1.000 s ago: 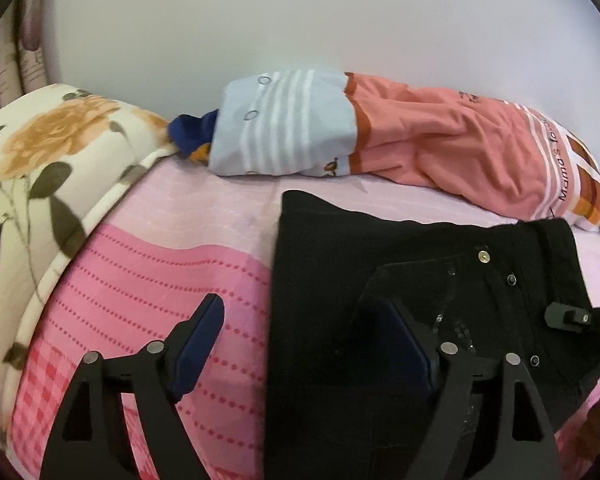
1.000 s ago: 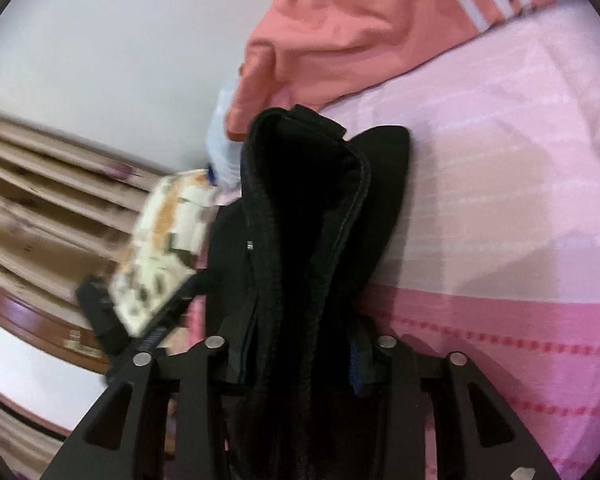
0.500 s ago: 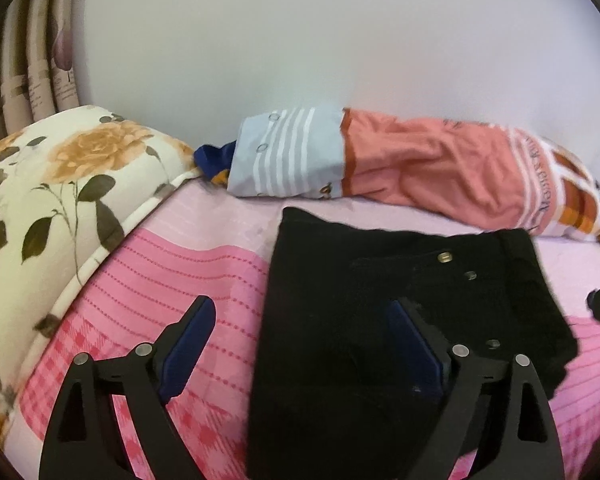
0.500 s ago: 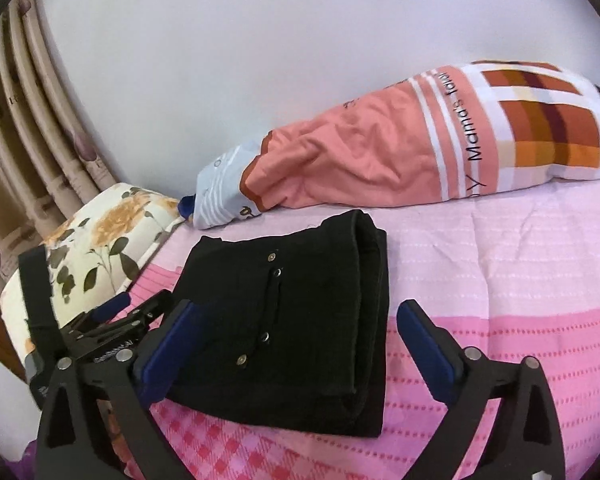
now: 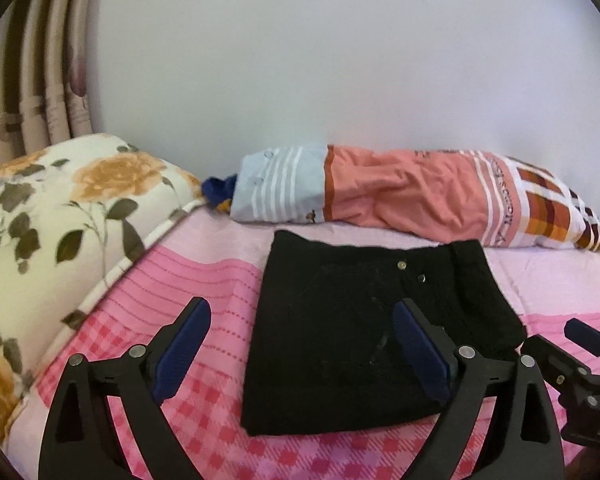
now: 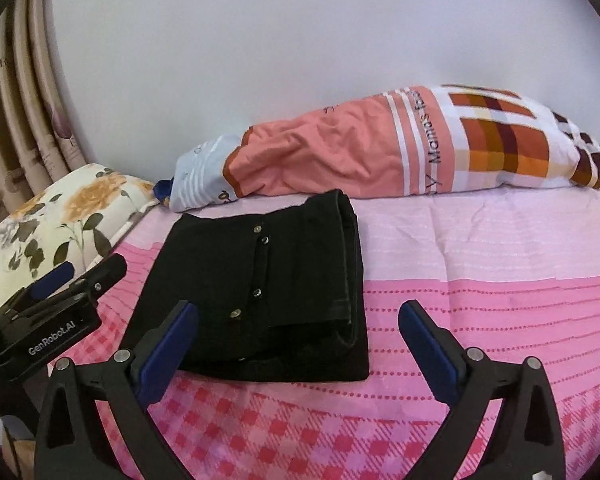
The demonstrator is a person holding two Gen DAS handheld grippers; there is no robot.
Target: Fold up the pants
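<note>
We saw the black folded denim pants (image 5: 364, 344) lying flat on the pink checked bed sheet (image 6: 480, 280), near the orange striped pillow (image 6: 360, 156), while our left gripper (image 5: 300, 344) and right gripper (image 6: 296, 344) hovered spread apart, grasping nothing.

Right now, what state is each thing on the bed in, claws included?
black pants: folded into a compact stack, lying flat, held by nothing
left claw: open, empty
right claw: open, empty
orange plaid pillow: lying against the wall
floral pillow: resting at bed's edge
</note>
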